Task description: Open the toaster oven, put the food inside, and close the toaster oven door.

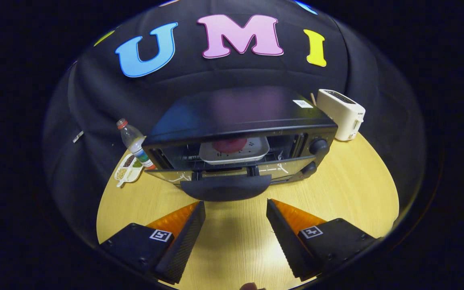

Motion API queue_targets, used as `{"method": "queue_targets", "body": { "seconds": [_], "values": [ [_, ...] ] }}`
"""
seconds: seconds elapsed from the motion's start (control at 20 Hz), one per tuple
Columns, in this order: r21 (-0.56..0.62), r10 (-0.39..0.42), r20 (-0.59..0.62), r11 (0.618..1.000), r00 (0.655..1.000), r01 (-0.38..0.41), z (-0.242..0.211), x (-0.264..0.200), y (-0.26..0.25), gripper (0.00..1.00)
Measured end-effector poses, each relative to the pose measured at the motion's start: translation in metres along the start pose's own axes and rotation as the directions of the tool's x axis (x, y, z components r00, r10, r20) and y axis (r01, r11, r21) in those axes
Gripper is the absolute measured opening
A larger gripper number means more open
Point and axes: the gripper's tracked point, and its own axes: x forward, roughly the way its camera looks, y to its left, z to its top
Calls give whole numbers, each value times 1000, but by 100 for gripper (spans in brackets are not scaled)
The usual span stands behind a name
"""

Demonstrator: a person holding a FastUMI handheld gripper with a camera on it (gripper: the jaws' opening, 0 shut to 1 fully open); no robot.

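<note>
A black toaster oven (pixel 240 117) stands on the round wooden table (pixel 344 193), just beyond my fingers. Its glass door (pixel 232 171) is swung down flat toward me, with the dark handle (pixel 226 188) at its front edge. Inside, on the rack, sits a pale tray (pixel 234 151) carrying a reddish piece of food (pixel 230 145). My gripper (pixel 236 207) hovers above the table a little short of the handle, open, with nothing between its fingers. Two knobs (pixel 318 147) sit on the oven's right panel.
A white pop-up toaster (pixel 341 113) stands behind the oven's right corner. A plastic bottle (pixel 135 144) and a small divided snack dish (pixel 127 169) rest left of the oven near the table's rim. Bare tabletop stretches right of the oven.
</note>
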Motion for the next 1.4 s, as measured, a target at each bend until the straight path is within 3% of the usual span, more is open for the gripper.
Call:
{"method": "queue_targets", "body": {
  "seconds": [0.4, 0.9, 1.4],
  "values": [
    [-13, 30, 179, 1000, 983, -28, 61, -53, -8, 99],
    [-105, 67, 434, 994, 899, -24, 160, -181, -42, 99],
    [-84, 83, 544, 995, 835, -45, 193, -302, -80, 98]
  ]
}}
